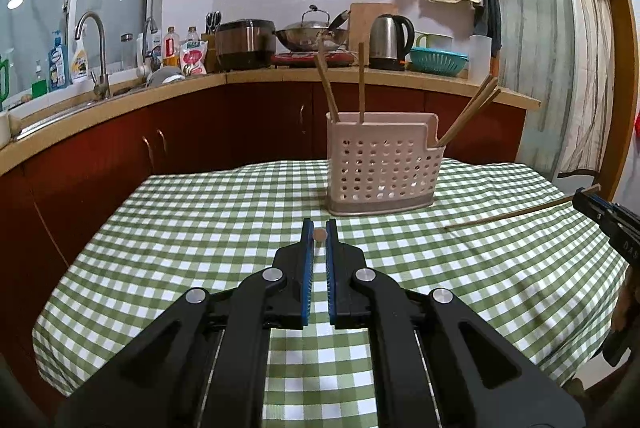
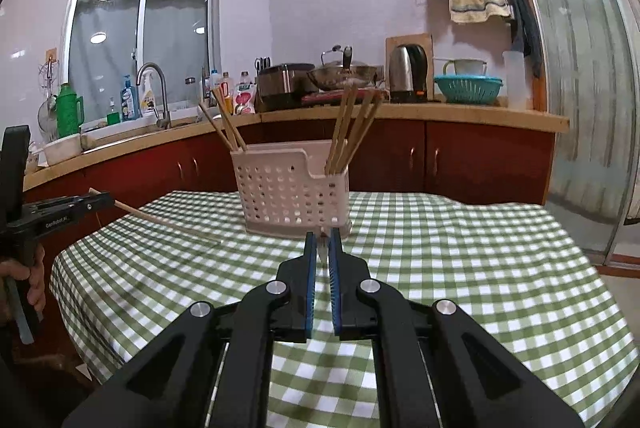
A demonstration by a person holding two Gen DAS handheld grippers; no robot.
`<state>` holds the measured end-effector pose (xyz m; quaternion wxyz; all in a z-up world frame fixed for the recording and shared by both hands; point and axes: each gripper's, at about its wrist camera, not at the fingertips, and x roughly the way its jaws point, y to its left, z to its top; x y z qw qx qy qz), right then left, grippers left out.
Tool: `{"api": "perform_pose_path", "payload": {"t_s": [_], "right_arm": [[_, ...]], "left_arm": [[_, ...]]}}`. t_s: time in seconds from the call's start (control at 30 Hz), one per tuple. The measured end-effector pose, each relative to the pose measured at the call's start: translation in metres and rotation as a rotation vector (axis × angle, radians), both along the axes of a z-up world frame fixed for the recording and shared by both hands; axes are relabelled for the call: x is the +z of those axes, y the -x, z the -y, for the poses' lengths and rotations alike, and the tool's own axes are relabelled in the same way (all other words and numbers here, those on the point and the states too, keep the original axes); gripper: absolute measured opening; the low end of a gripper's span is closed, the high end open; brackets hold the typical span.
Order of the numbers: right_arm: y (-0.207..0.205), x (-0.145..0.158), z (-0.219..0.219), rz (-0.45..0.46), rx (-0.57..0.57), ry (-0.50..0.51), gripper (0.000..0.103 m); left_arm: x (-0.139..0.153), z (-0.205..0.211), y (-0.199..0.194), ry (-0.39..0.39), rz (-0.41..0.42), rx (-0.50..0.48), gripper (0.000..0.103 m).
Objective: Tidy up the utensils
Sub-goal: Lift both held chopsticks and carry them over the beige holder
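Right gripper [image 2: 323, 248] clamps a chopstick [image 2: 322, 254] seen end-on between its blue pads, above the green checked tablecloth [image 2: 460, 268]. White perforated holder [image 2: 290, 187] just beyond, chopsticks standing in both compartments. At left, left gripper [image 2: 102, 200] grips another chopstick [image 2: 160, 220], hand [image 2: 34, 278] on handle.

The utensil holder [image 1: 384, 163] stands on the table [image 1: 200, 228] ahead of me, chopsticks [image 1: 362, 83] upright in its compartments. Behind it runs the counter [image 1: 280, 77], sink [image 1: 60, 115] probably far left.
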<state>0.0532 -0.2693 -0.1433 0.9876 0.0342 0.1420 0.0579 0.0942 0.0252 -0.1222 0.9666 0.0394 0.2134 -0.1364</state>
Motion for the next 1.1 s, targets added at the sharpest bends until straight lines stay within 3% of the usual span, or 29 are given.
{"api": "perform_pose_path", "payload": {"t_s": [0.6, 1.1], "right_arm": [[-0.029, 0.035, -0.009, -0.017, -0.024, 0.017, 0.007], [-0.048, 0.059, -0.009, -0.012, -0.01, -0.028, 0.007]], "left_arm": [[0.034, 0.016, -0.017, -0.026, 0.013, -0.061, 0.006], [0.064, 0.023, -0.038, 0.021, 0.057, -0.1, 0.006]]}}
